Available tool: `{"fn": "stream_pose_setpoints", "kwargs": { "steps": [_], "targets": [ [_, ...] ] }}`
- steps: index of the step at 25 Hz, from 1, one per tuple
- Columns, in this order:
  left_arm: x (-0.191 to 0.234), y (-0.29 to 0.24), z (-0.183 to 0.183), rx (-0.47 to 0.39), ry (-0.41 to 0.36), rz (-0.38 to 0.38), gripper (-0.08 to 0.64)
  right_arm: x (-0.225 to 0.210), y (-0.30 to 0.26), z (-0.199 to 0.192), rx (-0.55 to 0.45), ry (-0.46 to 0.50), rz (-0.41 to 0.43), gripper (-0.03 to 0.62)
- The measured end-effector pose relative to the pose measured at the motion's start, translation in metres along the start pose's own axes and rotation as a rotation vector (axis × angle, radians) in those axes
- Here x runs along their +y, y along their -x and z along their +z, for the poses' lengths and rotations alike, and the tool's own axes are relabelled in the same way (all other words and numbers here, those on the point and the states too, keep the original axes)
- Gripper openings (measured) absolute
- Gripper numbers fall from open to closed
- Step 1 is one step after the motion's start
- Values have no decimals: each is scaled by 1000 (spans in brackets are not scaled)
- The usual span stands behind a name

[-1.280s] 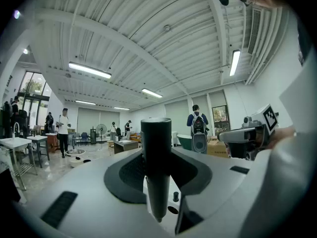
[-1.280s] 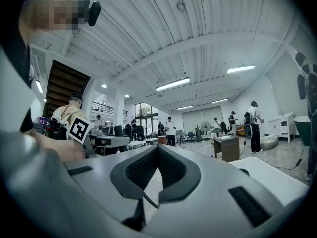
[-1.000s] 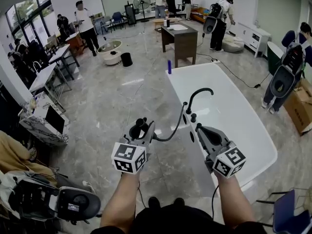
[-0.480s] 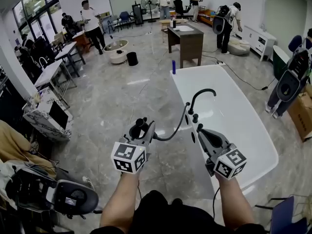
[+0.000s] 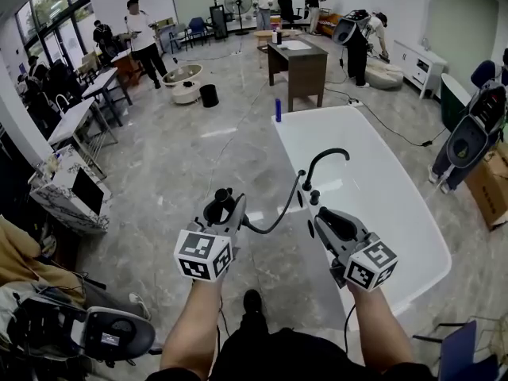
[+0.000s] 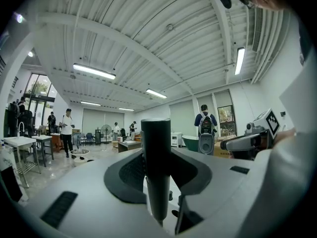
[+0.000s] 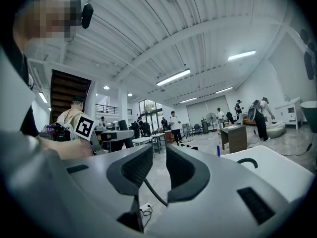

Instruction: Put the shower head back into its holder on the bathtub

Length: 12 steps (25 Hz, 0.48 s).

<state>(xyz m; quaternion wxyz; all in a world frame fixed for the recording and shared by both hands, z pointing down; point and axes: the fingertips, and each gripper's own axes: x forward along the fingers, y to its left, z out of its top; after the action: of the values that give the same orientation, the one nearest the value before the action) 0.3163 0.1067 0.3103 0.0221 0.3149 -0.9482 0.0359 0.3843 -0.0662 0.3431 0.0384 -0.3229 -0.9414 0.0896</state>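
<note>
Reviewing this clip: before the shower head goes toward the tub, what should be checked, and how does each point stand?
1. Grip on the shower head: ok. Its handle stands upright, clamped in the left gripper.
2. Right gripper free: ok. Its jaws are opening with nothing between them; the hose passes beyond them.
3. Hose slack: ok. It hangs in a loose curve to the bathtub rim.
4. Holder located: cannot tell. The small fittings beside the faucet are too small to tell apart.
5. Shower head seated: not ok. It is off the tub, over the floor.
</note>
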Motion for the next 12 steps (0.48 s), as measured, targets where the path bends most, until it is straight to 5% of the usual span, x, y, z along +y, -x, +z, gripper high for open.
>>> {"fn": "stream_pose_setpoints", "kwargs": {
  "steps": [12],
  "targets": [
    [49,-83,1,-4,-30,-75,132,-43,-73,-3,54,-21,-52,83]
  ]
}}
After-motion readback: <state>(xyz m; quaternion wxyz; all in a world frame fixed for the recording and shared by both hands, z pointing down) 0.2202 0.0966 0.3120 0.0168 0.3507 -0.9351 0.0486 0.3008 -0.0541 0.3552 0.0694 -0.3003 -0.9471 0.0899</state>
